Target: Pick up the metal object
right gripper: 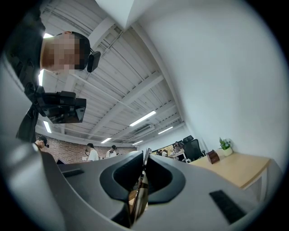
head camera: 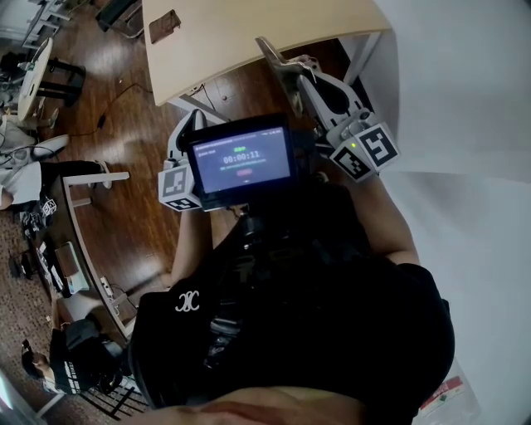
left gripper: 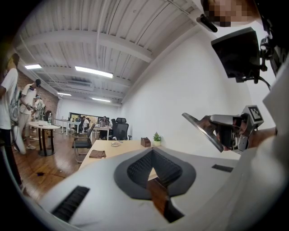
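Note:
The metal object [head camera: 275, 62] is a flat, thin metal blade held in the air above the wood floor. My right gripper [head camera: 300, 75] is shut on it. In the right gripper view the blade [right gripper: 143, 178] stands edge-on between the closed jaws of the right gripper [right gripper: 145, 155]. From the left gripper view the blade [left gripper: 203, 128] juts up and to the left out of the right gripper [left gripper: 228, 133]. My left gripper [head camera: 189, 120] is raised beside it, at the left. The left gripper [left gripper: 152, 152] has its tips together with nothing between them.
A light wooden table [head camera: 249, 29] stands ahead with a brown pouch [head camera: 163, 25] on it. A brown box [left gripper: 145, 142] and a small plant [left gripper: 156, 137] sit at its far end. A chest-mounted screen [head camera: 242, 159] lies between my grippers. A white wall [head camera: 465, 83] is on the right. People stand at the far left.

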The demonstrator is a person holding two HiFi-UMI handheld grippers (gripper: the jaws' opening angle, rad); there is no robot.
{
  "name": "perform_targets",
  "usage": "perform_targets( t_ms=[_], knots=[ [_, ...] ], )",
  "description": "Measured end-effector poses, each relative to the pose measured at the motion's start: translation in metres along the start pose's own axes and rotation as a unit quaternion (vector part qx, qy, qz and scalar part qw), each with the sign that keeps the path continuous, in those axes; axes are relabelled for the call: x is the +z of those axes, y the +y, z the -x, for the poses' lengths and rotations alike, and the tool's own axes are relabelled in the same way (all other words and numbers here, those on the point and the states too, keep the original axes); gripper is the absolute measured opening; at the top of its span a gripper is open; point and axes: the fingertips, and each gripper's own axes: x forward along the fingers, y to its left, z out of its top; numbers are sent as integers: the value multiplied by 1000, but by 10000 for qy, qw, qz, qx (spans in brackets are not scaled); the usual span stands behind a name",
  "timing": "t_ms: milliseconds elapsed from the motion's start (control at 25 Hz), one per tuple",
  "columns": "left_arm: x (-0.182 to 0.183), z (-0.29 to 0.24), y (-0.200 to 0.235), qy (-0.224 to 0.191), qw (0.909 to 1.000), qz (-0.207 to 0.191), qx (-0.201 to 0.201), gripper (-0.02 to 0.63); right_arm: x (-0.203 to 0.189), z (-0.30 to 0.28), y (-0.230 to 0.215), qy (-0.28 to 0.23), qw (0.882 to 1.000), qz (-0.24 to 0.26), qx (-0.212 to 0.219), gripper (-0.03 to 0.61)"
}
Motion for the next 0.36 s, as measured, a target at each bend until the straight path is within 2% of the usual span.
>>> perform_targets(
  t_ms=[360],
  knots=[
    [-1, 2, 3, 1, 10000, -6, 40, 23, -2, -2, 3, 25, 10000, 46, 35, -3]
  ],
)
